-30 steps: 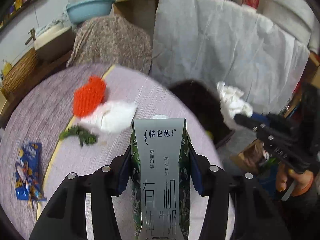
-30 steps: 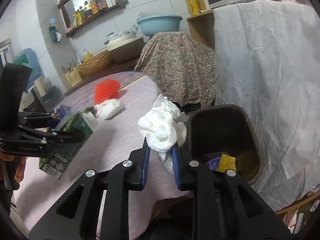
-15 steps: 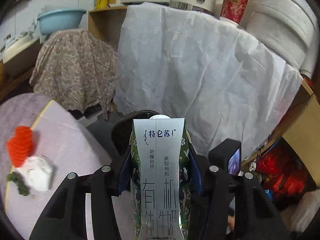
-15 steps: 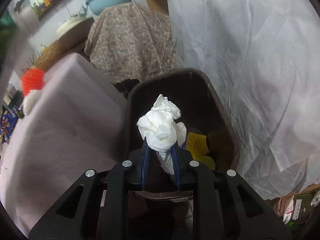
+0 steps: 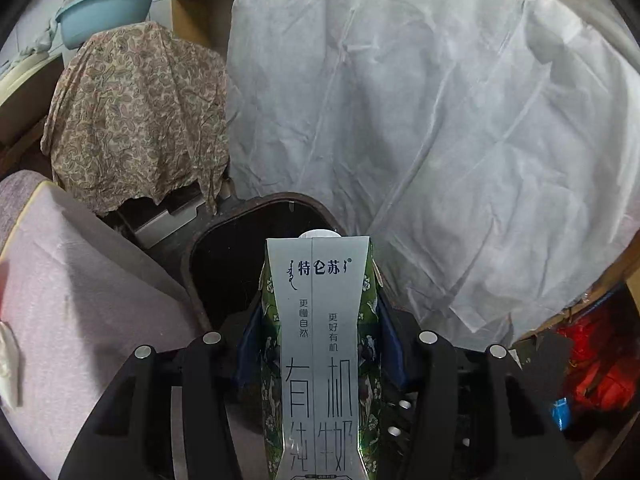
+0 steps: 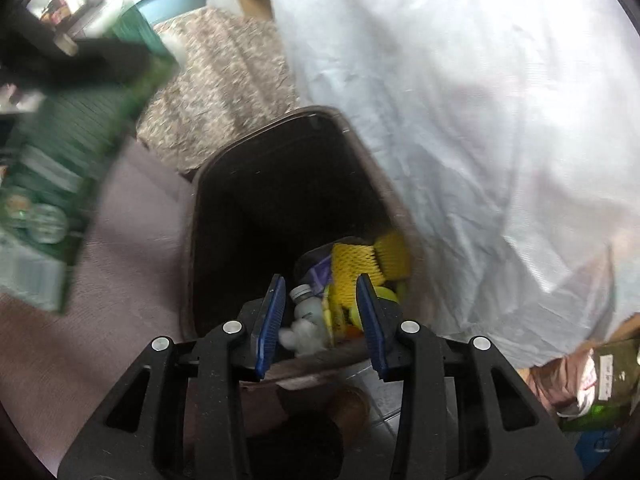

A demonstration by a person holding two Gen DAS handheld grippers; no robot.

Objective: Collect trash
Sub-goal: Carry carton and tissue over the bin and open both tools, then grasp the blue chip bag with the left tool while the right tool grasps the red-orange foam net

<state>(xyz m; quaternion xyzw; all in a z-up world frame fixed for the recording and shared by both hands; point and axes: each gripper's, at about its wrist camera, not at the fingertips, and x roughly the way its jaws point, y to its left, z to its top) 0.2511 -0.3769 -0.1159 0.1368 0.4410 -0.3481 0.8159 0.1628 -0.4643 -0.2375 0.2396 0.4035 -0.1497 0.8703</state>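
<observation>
Right wrist view, right gripper (image 6: 320, 312) jaws spread above brown bin (image 6: 372, 168), white tissue (image 6: 304, 334) inside, left gripper (image 5: 316, 344) pinching milk carton (image 5: 318, 344).

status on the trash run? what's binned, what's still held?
Done: right tongs are open and empty over the brown bin, with a white tissue wad lying among the trash inside. In hand: left tongs grip the milk carton at the bin. Left: drop the carton.
</observation>
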